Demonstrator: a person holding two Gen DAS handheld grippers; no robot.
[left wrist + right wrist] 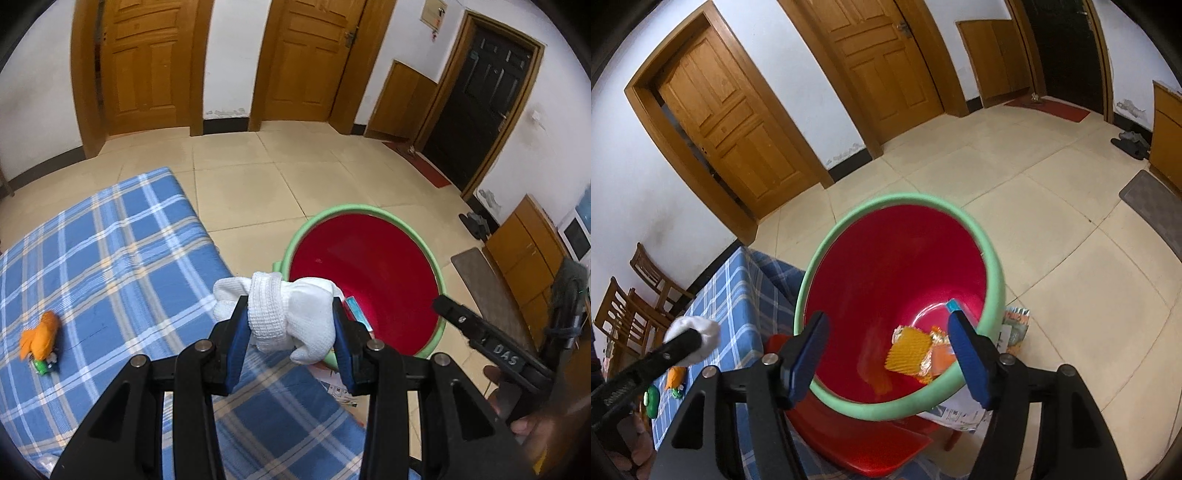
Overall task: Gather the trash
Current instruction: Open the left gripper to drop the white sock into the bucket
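My left gripper [290, 328] is shut on a white knitted glove [284, 314] and holds it above the edge of the blue plaid table [110, 266], beside the bin. The glove also shows in the right wrist view [698, 334]. The red bin with a green rim [369, 266] stands to the right of the table. In the right wrist view the bin [897, 258] holds yellow and orange wrappers [916, 354]. My right gripper [890, 358] is open and empty, just above the bin's near rim. An orange wrapper [40, 336] lies on the table at the left.
The bin rests on a red stool [864, 443]. Papers [1015, 328] lie on the tiled floor by the bin. Wooden doors line the far wall. Wooden chairs [631, 302] stand left of the table. A cabinet [528, 251] and mats are at the right.
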